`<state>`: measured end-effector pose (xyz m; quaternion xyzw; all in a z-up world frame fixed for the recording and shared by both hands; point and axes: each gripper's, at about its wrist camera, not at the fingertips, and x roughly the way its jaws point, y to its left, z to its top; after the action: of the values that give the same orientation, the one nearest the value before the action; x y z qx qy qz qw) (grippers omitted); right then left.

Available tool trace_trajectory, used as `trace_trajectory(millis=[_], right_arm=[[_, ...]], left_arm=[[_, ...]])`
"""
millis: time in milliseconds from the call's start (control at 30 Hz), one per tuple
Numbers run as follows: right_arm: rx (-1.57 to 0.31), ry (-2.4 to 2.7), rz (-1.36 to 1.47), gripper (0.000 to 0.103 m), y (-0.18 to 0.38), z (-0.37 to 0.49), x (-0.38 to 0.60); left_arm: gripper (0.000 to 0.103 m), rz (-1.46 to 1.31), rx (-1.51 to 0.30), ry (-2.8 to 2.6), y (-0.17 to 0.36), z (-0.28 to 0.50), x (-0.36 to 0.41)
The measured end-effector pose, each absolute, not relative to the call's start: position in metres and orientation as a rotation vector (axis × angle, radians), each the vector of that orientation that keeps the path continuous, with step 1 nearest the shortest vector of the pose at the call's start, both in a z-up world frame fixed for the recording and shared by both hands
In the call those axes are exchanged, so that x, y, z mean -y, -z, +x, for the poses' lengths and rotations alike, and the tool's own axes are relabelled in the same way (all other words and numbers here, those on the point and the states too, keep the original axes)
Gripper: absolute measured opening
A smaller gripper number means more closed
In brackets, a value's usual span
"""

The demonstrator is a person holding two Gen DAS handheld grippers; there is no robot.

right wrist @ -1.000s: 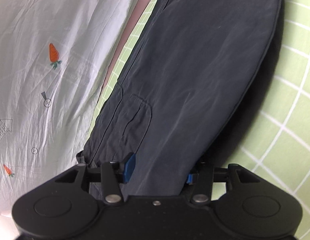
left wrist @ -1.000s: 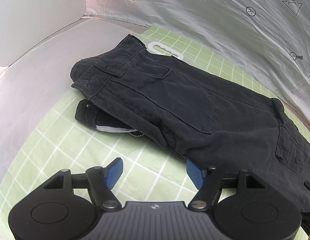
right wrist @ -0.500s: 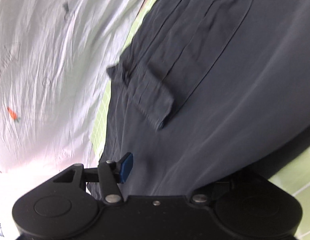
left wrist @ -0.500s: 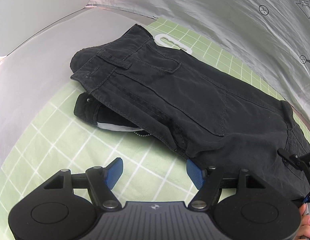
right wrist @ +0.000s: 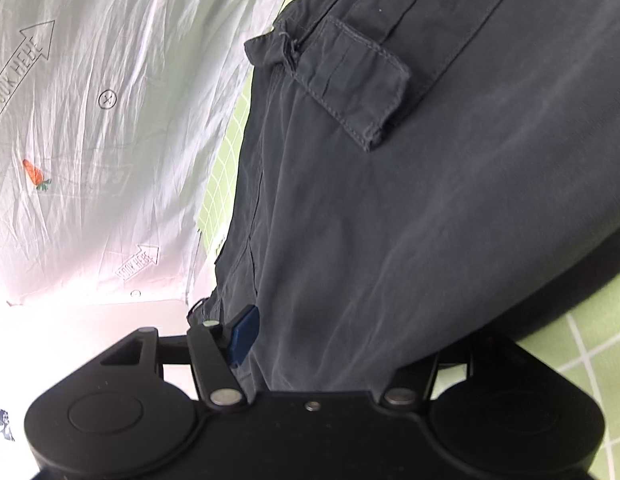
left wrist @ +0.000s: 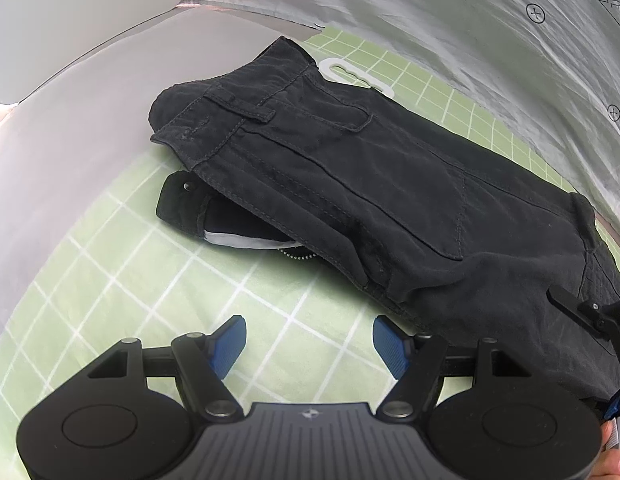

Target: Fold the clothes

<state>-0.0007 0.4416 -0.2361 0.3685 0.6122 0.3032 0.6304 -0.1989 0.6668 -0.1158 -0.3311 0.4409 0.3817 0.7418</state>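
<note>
Dark cargo trousers (left wrist: 369,184) lie folded lengthwise on the green grid mat (left wrist: 130,280), waistband at the far left with a white label (left wrist: 238,240) showing underneath. My left gripper (left wrist: 308,344) hovers open over bare mat just in front of the trousers, with nothing between its blue pads. My right gripper (right wrist: 333,344) is at the leg end of the trousers (right wrist: 429,200), near a pocket flap (right wrist: 349,80). Its jaws are opening with cloth lying between them. The cloth hides the right pad, and the left pad (right wrist: 242,336) stands beside the fold. One of its black fingers (left wrist: 573,308) shows at the right edge of the left wrist view.
A white plastic hanger piece (left wrist: 349,76) lies behind the waistband. Crinkled silver-white sheeting (left wrist: 469,20) printed with arrows and carrots (right wrist: 34,172) walls the mat at the back and sides. A person's fingertip (left wrist: 617,464) shows at the lower right.
The right gripper has swept along the trouser leg, bringing the pocket flap into view, and its jaws have widened. It now shows at the right edge of the left wrist view. The left gripper stays put.
</note>
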Motion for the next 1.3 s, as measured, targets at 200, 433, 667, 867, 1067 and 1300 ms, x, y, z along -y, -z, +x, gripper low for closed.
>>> trace_trajectory(millis=[200, 433, 667, 867, 1067, 1300], right_arm=[[-1.414, -0.72, 0.811, 0.059, 0.231, -0.018, -0.431], [-1.422, -0.73, 0.796, 0.055, 0.225, -0.022, -0.424], [-1.414, -0.73, 0.769, 0.047, 0.218, -0.022, -0.415], [-1.434, -0.696, 0.798, 0.028, 0.219, -0.019, -0.403], [-1.442, -0.686, 0.786, 0.02, 0.216, -0.017, -0.394], [-1.443, -0.674, 0.731, 0.013, 0.204, -0.012, -0.381]], left_arm=[[0.071, -0.73, -0.961, -0.837, 0.116, -0.2, -0.667], [0.071, -0.743, -0.961, -0.848, 0.117, -0.206, -0.668], [0.071, -0.744, -0.97, -0.85, 0.119, -0.208, -0.669], [0.071, -0.746, -0.978, -0.84, 0.122, -0.208, -0.669], [0.071, -0.748, -0.982, -0.837, 0.124, -0.207, -0.67], [0.071, -0.747, -0.99, -0.836, 0.126, -0.207, -0.671]])
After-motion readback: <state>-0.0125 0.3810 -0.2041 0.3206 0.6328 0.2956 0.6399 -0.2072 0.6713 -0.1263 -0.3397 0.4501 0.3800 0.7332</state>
